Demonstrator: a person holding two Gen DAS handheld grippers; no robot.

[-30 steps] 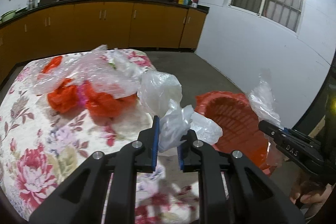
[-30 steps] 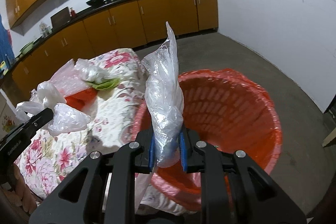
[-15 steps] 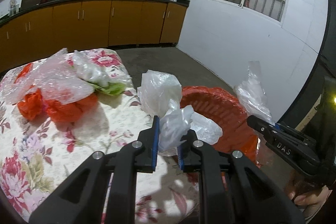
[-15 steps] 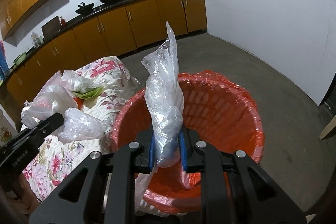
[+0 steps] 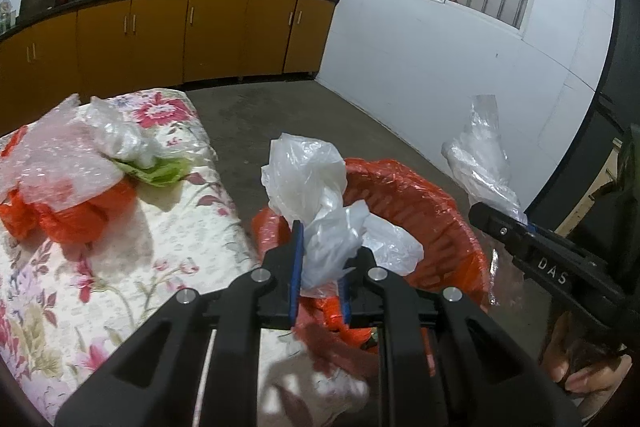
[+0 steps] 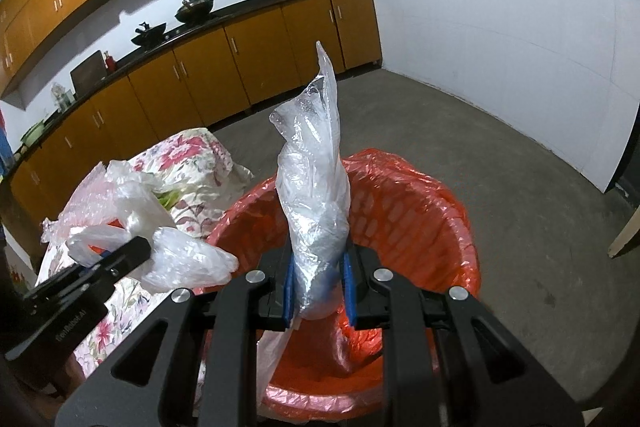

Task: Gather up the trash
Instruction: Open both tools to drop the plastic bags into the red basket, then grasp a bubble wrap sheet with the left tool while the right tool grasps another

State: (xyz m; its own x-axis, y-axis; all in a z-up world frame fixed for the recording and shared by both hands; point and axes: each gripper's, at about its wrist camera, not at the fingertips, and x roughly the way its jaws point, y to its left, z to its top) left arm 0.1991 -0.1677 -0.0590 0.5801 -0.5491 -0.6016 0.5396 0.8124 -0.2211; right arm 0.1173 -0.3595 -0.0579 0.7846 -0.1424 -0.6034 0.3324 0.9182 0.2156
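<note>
The right gripper (image 6: 316,287) has its jaws clenched on a twisted clear plastic bag (image 6: 314,195) whose long axis stands upright out of the jaws toward 12 o'clock, and in the right wrist view the open mouth of the red-lined trash basket (image 6: 440,211) spreads directly under and beyond it, so a release here would likely drop the bag inside. The left gripper (image 5: 318,267) is clamped on a crumpled white plastic bag (image 5: 308,187) that billows up toward 12 o'clock, with a loose lobe spilling to 3 o'clock; from its own camera the basket (image 5: 420,211) lies ahead and slightly to 2 o'clock, its near rim just past the jaws, so this bag looks to sit over the rim, not yet the middle. The right gripper seems better placed to let go first. At 9 to 10 o'clock of the left wrist view, more trash waits on the floral-covered surface (image 5: 120,267): orange plastic bags (image 5: 80,215) beneath clear bubble-wrap plastic (image 5: 56,163). The concrete floor (image 6: 500,163) beyond the basket is open, leaving room to swing back.
</note>
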